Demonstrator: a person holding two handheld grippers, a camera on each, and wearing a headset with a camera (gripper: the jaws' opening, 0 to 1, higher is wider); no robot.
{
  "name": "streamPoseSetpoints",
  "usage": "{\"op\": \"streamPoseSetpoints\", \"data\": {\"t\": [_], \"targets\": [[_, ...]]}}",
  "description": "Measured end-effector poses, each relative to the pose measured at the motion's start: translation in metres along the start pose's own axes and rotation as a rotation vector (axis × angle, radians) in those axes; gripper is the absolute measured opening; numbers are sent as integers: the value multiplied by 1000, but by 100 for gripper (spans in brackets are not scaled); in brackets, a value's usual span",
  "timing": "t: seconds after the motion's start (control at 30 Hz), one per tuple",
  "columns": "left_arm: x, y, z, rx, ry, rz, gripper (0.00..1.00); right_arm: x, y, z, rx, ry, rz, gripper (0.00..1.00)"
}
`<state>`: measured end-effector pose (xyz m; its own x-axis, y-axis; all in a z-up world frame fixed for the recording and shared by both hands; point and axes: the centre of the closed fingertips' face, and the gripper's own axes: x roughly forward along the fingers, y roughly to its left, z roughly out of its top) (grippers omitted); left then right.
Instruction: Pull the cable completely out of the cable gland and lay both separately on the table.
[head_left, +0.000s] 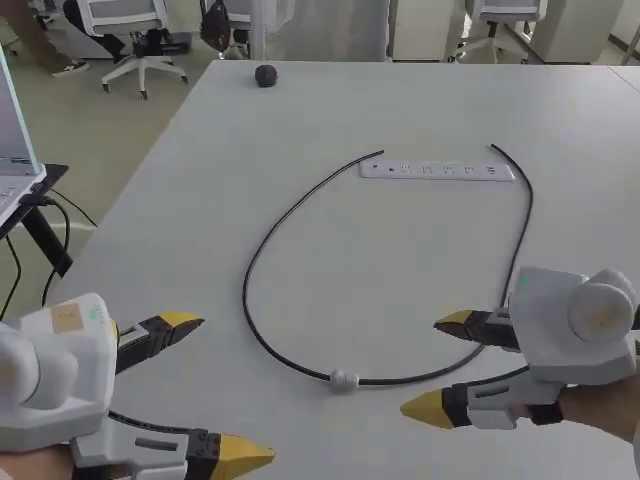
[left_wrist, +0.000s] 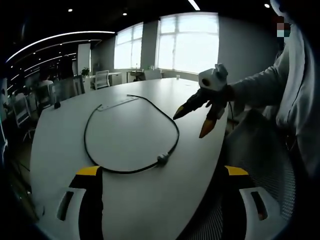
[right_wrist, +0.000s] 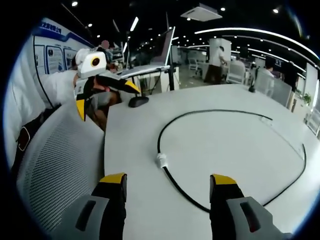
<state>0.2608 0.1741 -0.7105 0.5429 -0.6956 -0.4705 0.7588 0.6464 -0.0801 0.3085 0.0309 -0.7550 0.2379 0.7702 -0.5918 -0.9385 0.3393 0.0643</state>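
Note:
A long black cable (head_left: 262, 242) lies in a wide loop on the white table (head_left: 400, 260). Threaded on its near stretch sits a small pale cable gland (head_left: 343, 380), also seen in the left gripper view (left_wrist: 162, 159) and the right gripper view (right_wrist: 161, 160). My left gripper (head_left: 205, 390) hovers open at the near left edge, empty. My right gripper (head_left: 440, 365) stands open just right of the gland, nothing between its yellow tips. Each gripper shows in the other's view: the right gripper (left_wrist: 196, 120) and the left gripper (right_wrist: 102, 97).
A white power strip (head_left: 437, 170) lies inside the far part of the loop. A small dark round object (head_left: 265, 75) rests near the table's far edge. Office chairs (head_left: 130, 30) stand beyond it, and a laptop (head_left: 15, 150) on a stand to the left.

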Motion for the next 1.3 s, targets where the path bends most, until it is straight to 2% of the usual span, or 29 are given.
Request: {"op": "streamPoseSetpoints", "data": {"t": [0.13,0.4,0.6,0.83,0.9,1.0,1.3], "targets": [[0,-2,-1,-2,0,-6,100,9,2,0,6,-8,27,65],[-1,-1,-2,4,13,-6,100,33,8,-2,-43,-37,87,53],[0,0,-3,0,19,-9,100,52,8,-7,-46,-22,104,45],[2,3,-1,-4,21,-12,100,66,8,-9,-64,-17,126,38],[2,4,-2,1,29,-14,100,69,10,-8,-69,-33,141,38],[2,5,0,3,28,-15,100,73,13,-12,-84,-24,157,32],[1,7,0,4,41,-12,100,83,15,-15,-109,-25,172,23]]}}
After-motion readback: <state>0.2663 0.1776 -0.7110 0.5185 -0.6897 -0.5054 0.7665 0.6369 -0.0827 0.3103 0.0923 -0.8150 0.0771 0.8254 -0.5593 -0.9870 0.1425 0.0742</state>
